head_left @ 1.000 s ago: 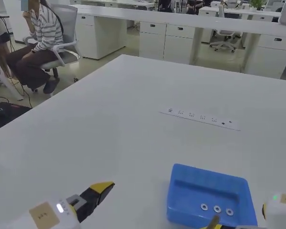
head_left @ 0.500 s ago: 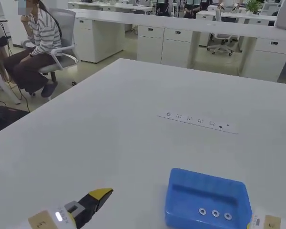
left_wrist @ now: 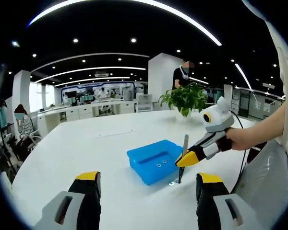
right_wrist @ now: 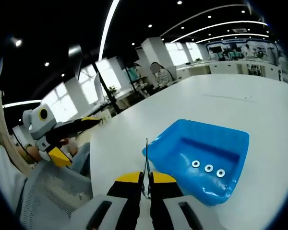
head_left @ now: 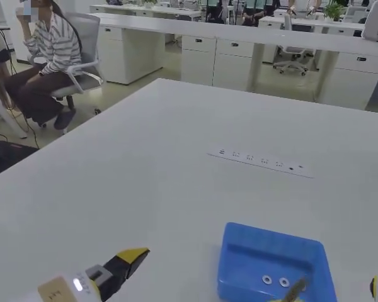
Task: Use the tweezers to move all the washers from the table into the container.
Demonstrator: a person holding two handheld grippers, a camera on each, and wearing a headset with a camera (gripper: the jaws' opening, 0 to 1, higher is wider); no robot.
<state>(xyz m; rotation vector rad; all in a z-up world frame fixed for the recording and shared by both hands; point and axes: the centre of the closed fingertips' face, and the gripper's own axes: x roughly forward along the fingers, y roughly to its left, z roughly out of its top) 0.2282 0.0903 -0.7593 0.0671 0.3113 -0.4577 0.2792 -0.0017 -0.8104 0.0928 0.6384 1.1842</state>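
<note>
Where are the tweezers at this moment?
In the right gripper view, the tweezers are clamped upright in the right gripper, just outside a corner of the blue container.

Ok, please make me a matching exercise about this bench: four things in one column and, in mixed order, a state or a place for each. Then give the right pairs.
Things:
1. left gripper
2. right gripper
3. three washers
4. power strip

States or places:
A. in the container
B. on the table, beyond the container
C. open, holding nothing
D. shut on the tweezers

Pairs: 1-C, 2-D, 3-A, 4-B.
</note>
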